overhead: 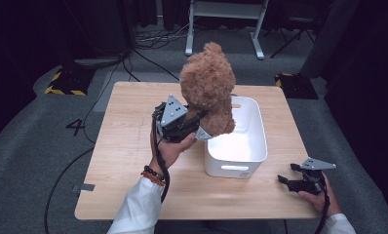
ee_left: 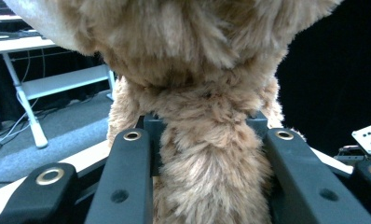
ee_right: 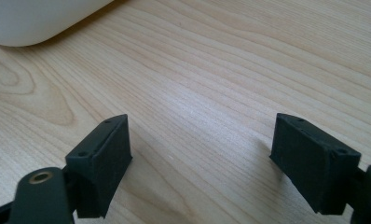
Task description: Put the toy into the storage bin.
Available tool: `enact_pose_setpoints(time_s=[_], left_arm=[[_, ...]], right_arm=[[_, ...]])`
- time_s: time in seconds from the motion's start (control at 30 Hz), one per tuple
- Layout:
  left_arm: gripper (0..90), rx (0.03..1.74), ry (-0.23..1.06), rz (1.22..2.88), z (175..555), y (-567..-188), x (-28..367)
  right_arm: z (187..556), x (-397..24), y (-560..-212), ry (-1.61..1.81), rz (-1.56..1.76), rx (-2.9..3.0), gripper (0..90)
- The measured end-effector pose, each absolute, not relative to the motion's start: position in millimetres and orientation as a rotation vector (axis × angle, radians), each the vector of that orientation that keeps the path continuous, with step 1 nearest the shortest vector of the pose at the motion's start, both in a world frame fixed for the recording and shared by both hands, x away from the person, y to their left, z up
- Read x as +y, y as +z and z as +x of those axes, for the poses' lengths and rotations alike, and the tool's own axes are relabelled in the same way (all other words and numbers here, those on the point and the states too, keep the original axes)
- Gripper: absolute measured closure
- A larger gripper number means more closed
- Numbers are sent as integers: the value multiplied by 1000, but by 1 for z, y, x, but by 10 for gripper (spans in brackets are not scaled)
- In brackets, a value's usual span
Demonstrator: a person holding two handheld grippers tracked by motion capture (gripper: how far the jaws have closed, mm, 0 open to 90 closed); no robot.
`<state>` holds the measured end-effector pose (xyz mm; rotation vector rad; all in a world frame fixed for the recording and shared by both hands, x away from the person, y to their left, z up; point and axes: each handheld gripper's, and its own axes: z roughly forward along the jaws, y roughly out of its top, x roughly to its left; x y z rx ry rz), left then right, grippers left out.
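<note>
You're holding the teddy bear (overhead: pixel 209 92) up in the air, off the wooden table (overhead: pixel 128 161), with its lower half hanging over the near left corner of the white bin (overhead: pixel 241 146). That placing looks deliberate: with the bear poised above the open top, a straight drop would put it inside rather than on the rim. A small white tag is dangling from its bottom edge, just over the bin's wall.

Your left gripper (overhead: pixel 182 126) is clamping the bear from the side, and in the left gripper view the two black jaws are pressing into the fur of the bear's (ee_left: pixel 207 140) narrow middle, below the head. Gripping there makes sense, I'd say: the plush squashes down to something the jaws can bite, while the bulky head stays above the grip and keeps the toy from sliding through.

Your right gripper (overhead: pixel 292 181) is resting low at the near right corner of the table, well apart from the bear and just beside the bin. Its jaws are standing wide with nothing between them, only bare wood (ee_right: pixel 197 93) ahead, so it's keeping out of the way.
</note>
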<state>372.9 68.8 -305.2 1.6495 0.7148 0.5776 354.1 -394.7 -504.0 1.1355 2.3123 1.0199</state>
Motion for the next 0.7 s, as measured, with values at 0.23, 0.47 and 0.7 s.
enact_pose_setpoints(time_s=[0.23, 0.47, 0.7], left_arm=[[658, 687, 584, 1674, 375, -300, 54], [658, 667, 584, 1677, 375, -289, 46], [658, 635, 561, 1701, 377, -290, 27]], right_arm=[[354, -395, -504, 1020, 1136, 2312, 196], [354, -395, -504, 1020, 1136, 2313, 196], [354, -395, -504, 1020, 1136, 2312, 196]])
